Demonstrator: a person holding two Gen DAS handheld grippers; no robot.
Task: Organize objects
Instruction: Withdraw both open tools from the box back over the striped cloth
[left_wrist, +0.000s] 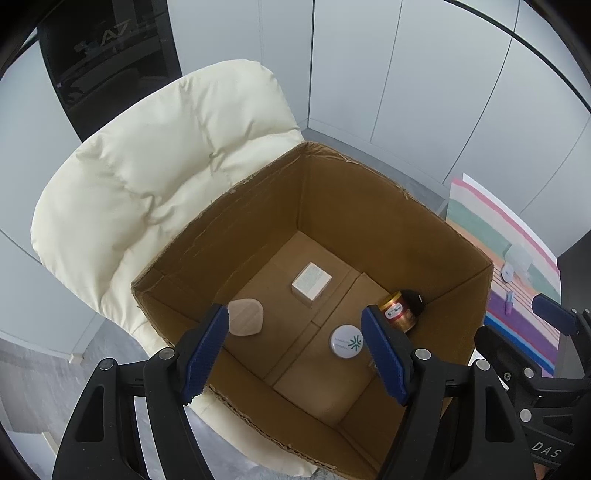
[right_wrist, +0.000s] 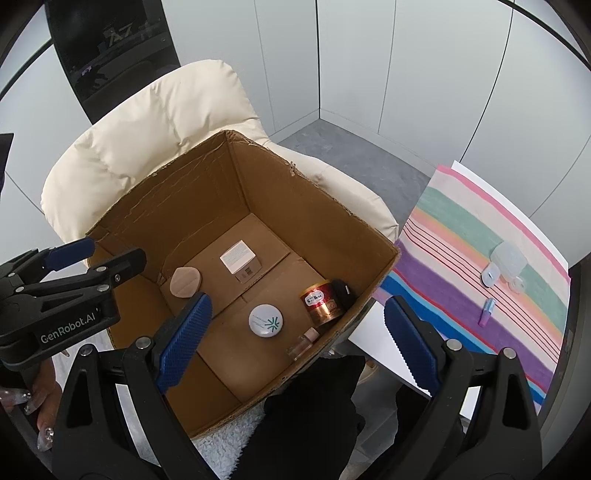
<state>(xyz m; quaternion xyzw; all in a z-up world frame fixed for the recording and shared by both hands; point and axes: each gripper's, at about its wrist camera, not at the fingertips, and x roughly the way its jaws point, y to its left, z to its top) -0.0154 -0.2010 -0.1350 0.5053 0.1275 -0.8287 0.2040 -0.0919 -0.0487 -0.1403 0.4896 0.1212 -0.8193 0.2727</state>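
An open cardboard box (left_wrist: 369, 206) (right_wrist: 280, 192) sits on a cream padded chair. Inside lie a white cube box (left_wrist: 311, 283) (right_wrist: 238, 257), a beige puff (left_wrist: 245, 317) (right_wrist: 185, 282), a round white compact (left_wrist: 346, 341) (right_wrist: 266, 320), a red-gold jar (left_wrist: 398, 312) (right_wrist: 320, 302), a black item (right_wrist: 342, 290) and a small clear bottle (right_wrist: 303, 343). My left gripper (left_wrist: 295, 343) (right_wrist: 107, 254) is open and empty above the box's near side. My right gripper (right_wrist: 297, 325) (left_wrist: 517, 314) is open and empty over the box's right edge.
The cream chair (left_wrist: 147, 177) (right_wrist: 155, 125) holds the box. A striped cloth (right_wrist: 480, 258) (left_wrist: 517, 266) on a white table at right carries a clear plastic container (right_wrist: 509, 260), a round white piece (right_wrist: 490, 275) and a small purple item (right_wrist: 486, 312). Grey walls stand behind.
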